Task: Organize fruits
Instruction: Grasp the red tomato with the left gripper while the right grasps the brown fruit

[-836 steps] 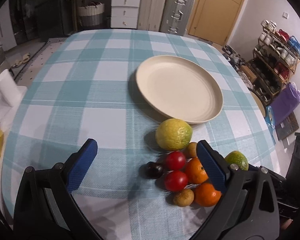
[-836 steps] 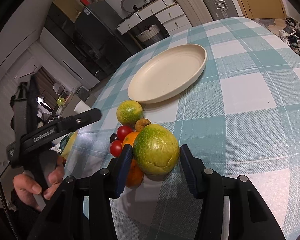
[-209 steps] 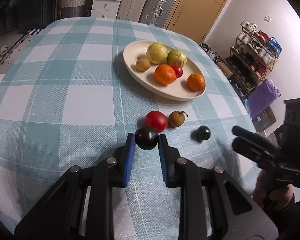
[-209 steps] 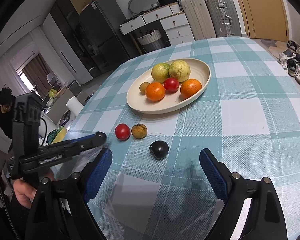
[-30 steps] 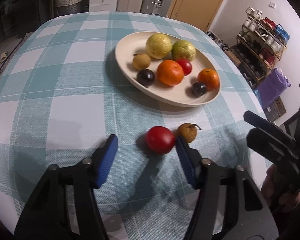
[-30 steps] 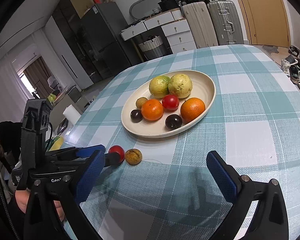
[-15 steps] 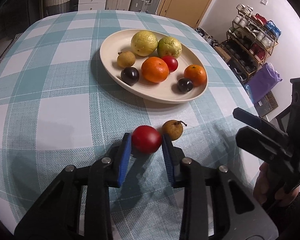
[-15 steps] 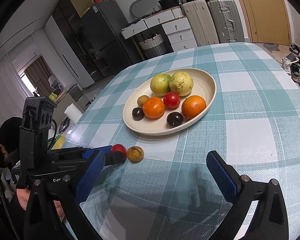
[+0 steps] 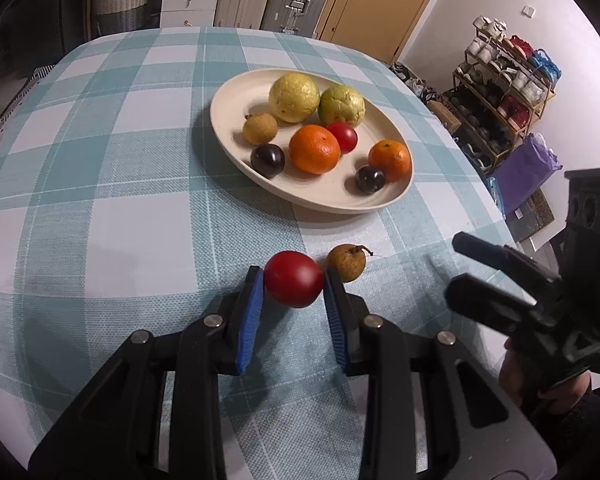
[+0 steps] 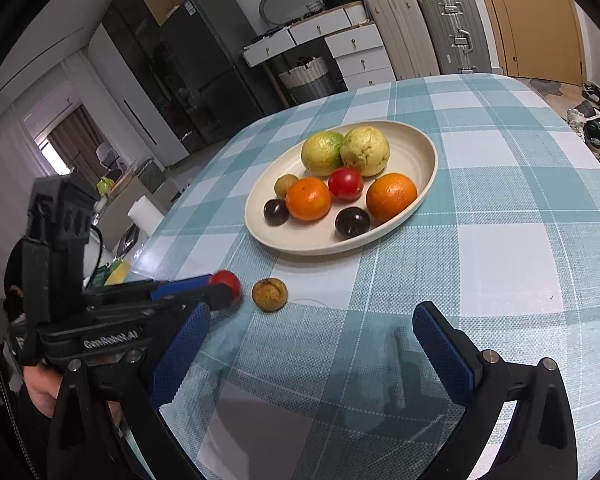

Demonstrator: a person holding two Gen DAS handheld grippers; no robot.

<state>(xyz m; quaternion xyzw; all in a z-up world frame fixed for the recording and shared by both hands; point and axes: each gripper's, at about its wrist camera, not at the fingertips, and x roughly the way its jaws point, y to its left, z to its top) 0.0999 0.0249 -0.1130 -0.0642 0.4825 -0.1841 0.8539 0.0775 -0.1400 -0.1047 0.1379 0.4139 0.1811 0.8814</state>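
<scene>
Red tomato [image 9: 293, 278]: left hand-held gripper [image 9: 293, 300] is clamping it just short of the plate [image 9: 228, 98], beside the brown fruit [image 9: 346, 262]; right hand-held gripper [image 10: 312, 344] is gaping empty.

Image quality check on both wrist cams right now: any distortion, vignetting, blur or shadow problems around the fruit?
Left wrist: strong fisheye bend, black corners; red tomato in the left gripper is sharp; plate casts a soft shadow on its left. Right wrist: same barrel warp, dark rim; right gripper shades the tablecloth beneath it; brown fruit sharp; the window at left is bright.
</scene>
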